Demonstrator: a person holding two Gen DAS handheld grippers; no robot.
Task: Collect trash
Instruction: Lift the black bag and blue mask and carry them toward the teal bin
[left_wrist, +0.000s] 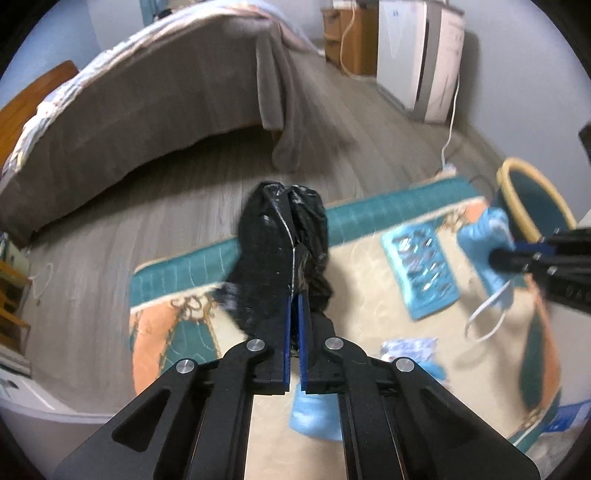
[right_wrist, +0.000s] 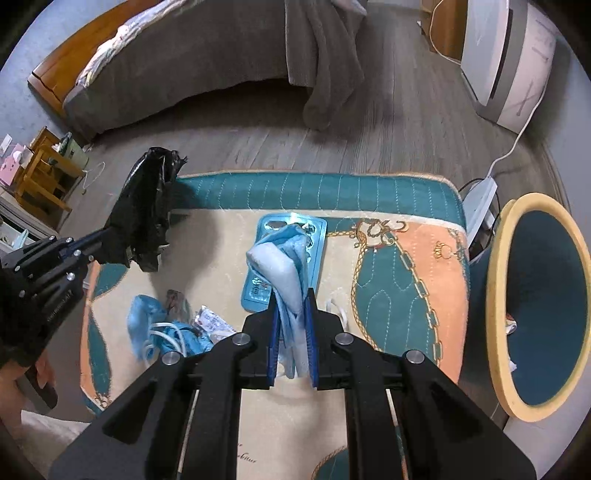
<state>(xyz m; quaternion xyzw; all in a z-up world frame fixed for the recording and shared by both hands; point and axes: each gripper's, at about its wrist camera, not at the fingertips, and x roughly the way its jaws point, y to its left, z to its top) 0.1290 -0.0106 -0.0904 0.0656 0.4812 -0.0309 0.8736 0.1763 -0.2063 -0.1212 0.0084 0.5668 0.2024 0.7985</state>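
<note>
Trash lies scattered on a cream, teal and orange patterned rug (right_wrist: 369, 192), and two pieces are already lifted off it. The left gripper (left_wrist: 294, 295) is pinched narrow on a crumpled black plastic bag (left_wrist: 284, 236), which hangs bunched above the rug's teal border. The right gripper (right_wrist: 291, 295) is clamped on a pale blue disposable face mask (right_wrist: 284, 258), whose white ear loop dangles below it in the left wrist view. Each tool carries one item, which looks like a way of clearing two pieces in a single trip. A round teal bin with a yellow rim (right_wrist: 495, 258) stands just beside the rug's right edge, near the mask, so I judge the mask is bound there first. On the rug remain a flat blue blister pack (right_wrist: 258, 291), a second crumpled blue mask (right_wrist: 147, 314) and a small silvery wrapper (right_wrist: 210, 319). The thin mask could slip from the pads if swung fast.
</note>
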